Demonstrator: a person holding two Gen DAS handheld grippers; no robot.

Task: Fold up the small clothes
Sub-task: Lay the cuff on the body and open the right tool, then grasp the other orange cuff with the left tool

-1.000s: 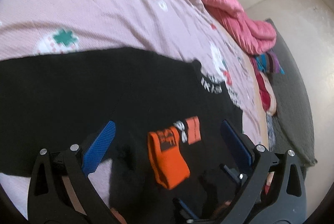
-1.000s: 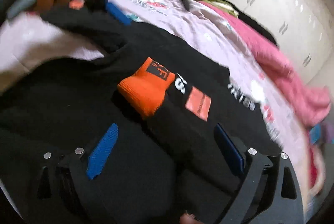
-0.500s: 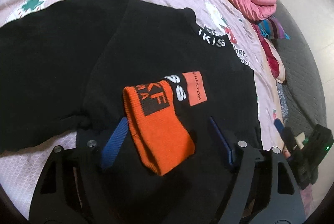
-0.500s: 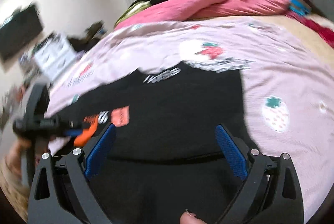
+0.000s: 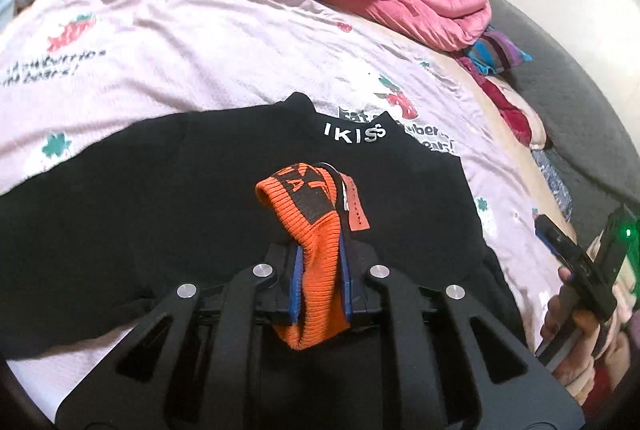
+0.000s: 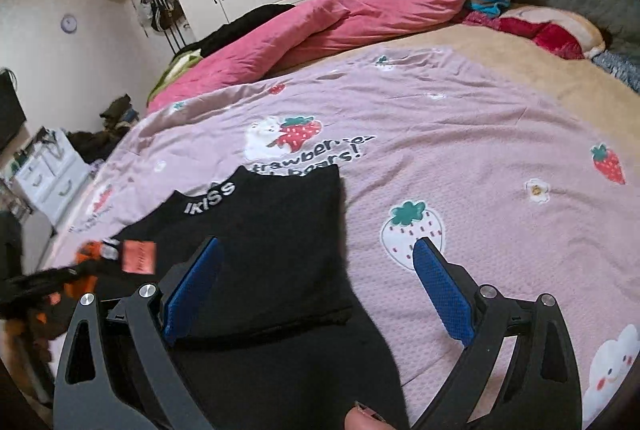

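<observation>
The left gripper (image 5: 318, 284) has just closed its jaws on the orange cuff (image 5: 316, 230) of the black top (image 5: 168, 213) on the bed (image 5: 180, 41), while the right gripper (image 6: 320, 288) hangs spread wide, so a hard tug may rumple the top.

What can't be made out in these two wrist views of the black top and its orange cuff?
- Left wrist view: the lower hem of the black top is hidden behind the left gripper.
- Left wrist view: the lettering on the orange cuff is bunched between the shut jaws and unreadable.
- Right wrist view: the cuff is smeared by blur at the picture's left edge.
- Left wrist view: the right gripper is cut off at the picture's right edge.
</observation>
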